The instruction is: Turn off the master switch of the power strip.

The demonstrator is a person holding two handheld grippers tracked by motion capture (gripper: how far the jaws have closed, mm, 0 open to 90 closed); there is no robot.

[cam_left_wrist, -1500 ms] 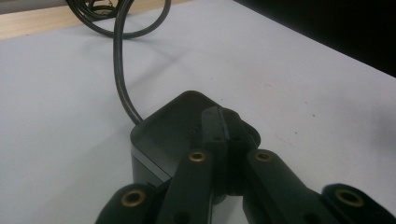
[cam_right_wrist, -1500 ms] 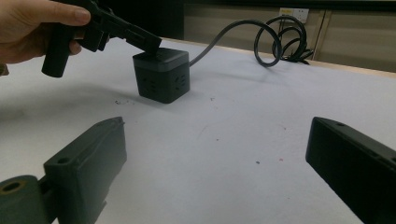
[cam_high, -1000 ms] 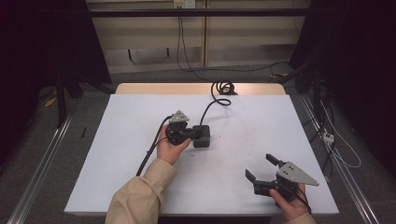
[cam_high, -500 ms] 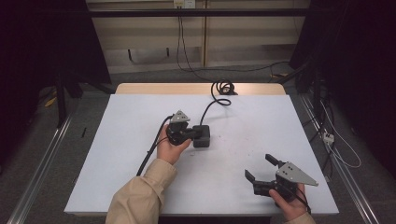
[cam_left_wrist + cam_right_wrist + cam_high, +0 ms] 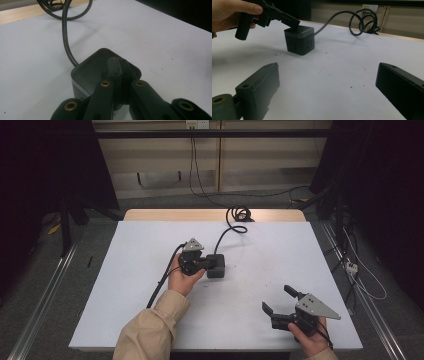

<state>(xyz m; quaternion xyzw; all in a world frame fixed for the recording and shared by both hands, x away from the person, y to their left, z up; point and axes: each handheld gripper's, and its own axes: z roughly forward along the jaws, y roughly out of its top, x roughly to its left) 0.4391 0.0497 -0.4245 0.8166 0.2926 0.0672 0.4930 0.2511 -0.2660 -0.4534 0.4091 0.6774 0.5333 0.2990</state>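
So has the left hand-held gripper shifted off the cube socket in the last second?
No. The left hand-held gripper sits shut with its tips on top of the cube socket, at the same spot against the table's wooden far edge.

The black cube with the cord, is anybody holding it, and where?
Nothing holds it. The left hand-held gripper is shut, its tips resting on top of the black cube. The right hand-held gripper is open, holding nothing.

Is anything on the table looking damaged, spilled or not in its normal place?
Nothing stands out. The black cube socket stands flat on the white table, its cable trailing to the far edge. A few tiny specks mark the surface.
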